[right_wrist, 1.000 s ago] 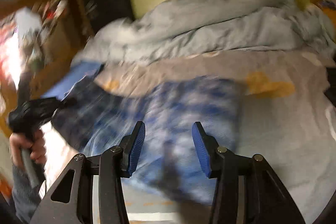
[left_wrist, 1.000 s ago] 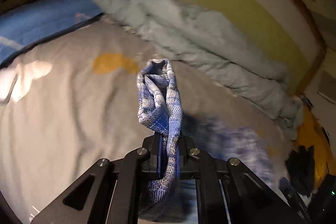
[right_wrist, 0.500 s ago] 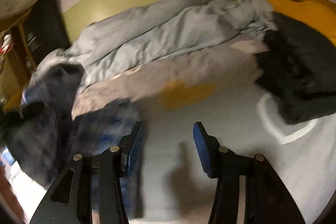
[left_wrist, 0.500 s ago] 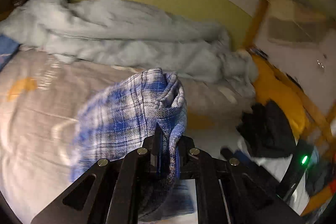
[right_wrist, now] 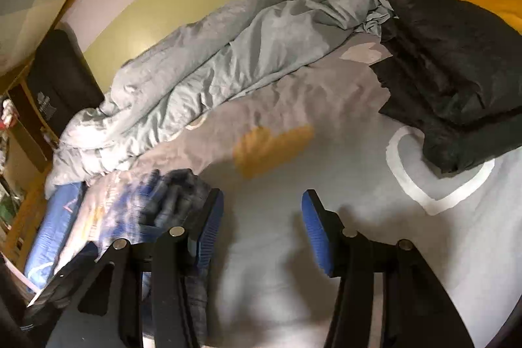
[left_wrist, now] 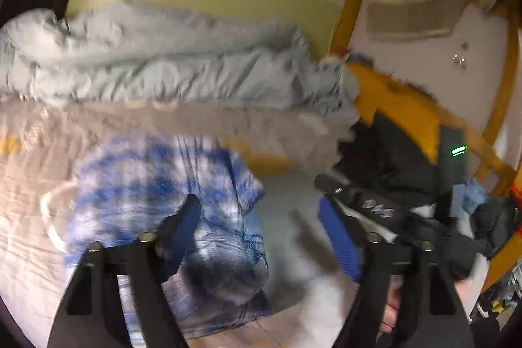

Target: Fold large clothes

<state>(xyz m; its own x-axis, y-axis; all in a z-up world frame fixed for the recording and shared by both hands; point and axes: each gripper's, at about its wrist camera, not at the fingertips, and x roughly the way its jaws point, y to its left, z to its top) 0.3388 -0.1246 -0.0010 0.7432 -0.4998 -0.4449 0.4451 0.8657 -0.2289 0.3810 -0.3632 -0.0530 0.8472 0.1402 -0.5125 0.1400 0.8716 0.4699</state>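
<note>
Having just let go of the blue plaid garment [left_wrist: 169,185], now lying bunched on the grey bed sheet [left_wrist: 293,217], left gripper [left_wrist: 261,224] jaws opening with nothing gripped, right gripper [right_wrist: 261,217] also spreading apart and empty, likely readying for regrasping.

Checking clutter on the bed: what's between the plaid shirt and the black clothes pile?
Bare grey bedsheet with a yellow patch, between the plaid shirt and the black clothes, in the right wrist view.
</note>
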